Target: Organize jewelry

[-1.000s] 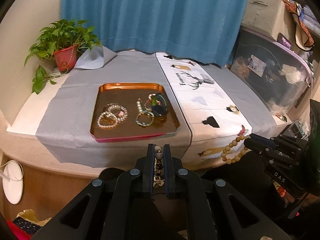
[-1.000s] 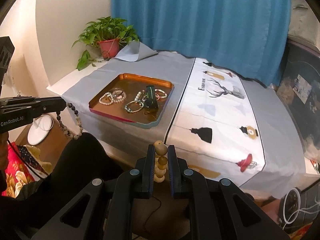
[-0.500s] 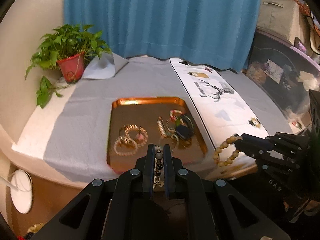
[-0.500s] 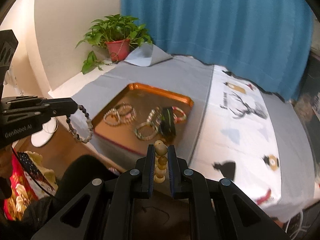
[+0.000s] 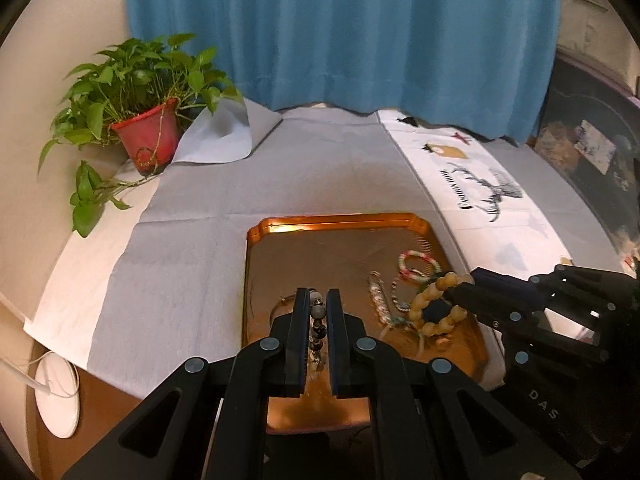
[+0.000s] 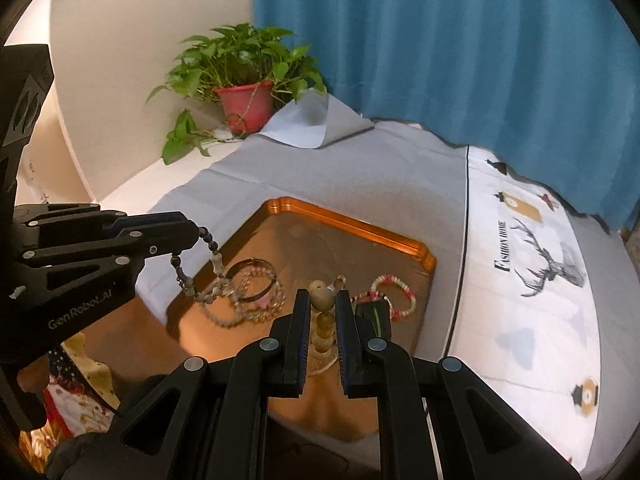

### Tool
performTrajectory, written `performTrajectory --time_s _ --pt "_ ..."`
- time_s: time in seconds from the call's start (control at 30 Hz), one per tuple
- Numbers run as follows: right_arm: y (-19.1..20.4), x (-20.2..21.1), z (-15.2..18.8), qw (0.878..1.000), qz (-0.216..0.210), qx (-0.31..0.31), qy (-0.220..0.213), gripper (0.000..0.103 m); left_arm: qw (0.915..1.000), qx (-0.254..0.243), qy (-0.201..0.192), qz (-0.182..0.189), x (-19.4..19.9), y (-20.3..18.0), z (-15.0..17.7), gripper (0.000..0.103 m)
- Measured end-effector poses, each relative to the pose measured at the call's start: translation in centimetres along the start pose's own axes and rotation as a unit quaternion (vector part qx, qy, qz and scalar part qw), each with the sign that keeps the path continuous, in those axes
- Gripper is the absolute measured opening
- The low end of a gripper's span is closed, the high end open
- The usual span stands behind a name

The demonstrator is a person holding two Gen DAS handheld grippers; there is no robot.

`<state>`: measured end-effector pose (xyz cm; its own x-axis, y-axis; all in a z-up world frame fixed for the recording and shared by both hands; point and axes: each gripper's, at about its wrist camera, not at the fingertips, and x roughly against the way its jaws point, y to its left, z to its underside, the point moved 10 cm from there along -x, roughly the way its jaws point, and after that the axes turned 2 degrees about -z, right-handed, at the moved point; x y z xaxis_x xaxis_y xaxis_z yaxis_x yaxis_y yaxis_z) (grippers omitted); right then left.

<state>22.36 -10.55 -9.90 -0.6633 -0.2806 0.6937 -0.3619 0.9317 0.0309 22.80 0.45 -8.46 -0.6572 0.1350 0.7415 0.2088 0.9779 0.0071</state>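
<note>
two bead bracelets held over the copper tray, one in each gripper.

the dark bead bracelet (image 6: 198,270) is pinched between the fingers of the left gripper (image 5: 318,312), its loop hanging over the near-left corner of the copper tray (image 5: 336,220); the wooden bead bracelet (image 5: 434,310) is pinched in the right gripper (image 6: 322,312), hanging above the tray's right side. in the tray lie a pile of pale bracelets (image 6: 250,292) at the left, a pink and green beaded bracelet (image 6: 394,294) at the right and a small dark object (image 6: 374,316) beside it. the tray sits on a grey cloth (image 5: 208,264), next to a white runner with a deer print (image 6: 532,264). a potted plant (image 5: 146,120) in a red pot stands at the far-left corner before a blue curtain (image 5: 340,32).
</note>
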Motion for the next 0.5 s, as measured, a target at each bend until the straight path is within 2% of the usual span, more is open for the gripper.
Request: performTrajectory --time_s 0.2,0.27,0.3,0.33,0.37,0.4,0.5 --pt "-1.0 -3.2 -0.6 1.000 0.007 0.006 0.009 0.013 0.9999 0.003 0.009 -0.006 -3.0 0.6 -0.5 0.006" --pt "-1.2 -4.3 -0.5 1.000 0.019 0.016 0.019 0.016 0.9997 0.004 0.009 -0.021 -3.9 1.1 -0.6 0.017" --pt "-1.5 -5.1 -0.1 0.999 0.035 0.027 0.031 0.024 0.9994 0.006 0.017 -0.030 -4.6 1.5 -0.5 0.050" --pt "-1.6 -5.4 0.1 0.998 0.042 0.031 0.037 0.047 0.9988 0.010 0.026 -0.041 -5.0 1.9 -0.2 0.097" --pt "-1.7 -5.7 0.6 0.997 0.049 0.036 0.042 0.062 0.9978 0.015 0.033 -0.056 -5.3 2.3 0.0 0.102" --pt "-1.7 -5.6 0.9 0.997 0.051 0.039 0.040 0.077 0.9972 0.017 0.026 -0.068 -5.3 2.7 0.2 0.101" --pt "-1.3 -5.4 1.9 0.996 0.051 0.054 0.046 0.078 0.9966 0.007 0.038 -0.072 -5.4 2.6 1.2 0.101"
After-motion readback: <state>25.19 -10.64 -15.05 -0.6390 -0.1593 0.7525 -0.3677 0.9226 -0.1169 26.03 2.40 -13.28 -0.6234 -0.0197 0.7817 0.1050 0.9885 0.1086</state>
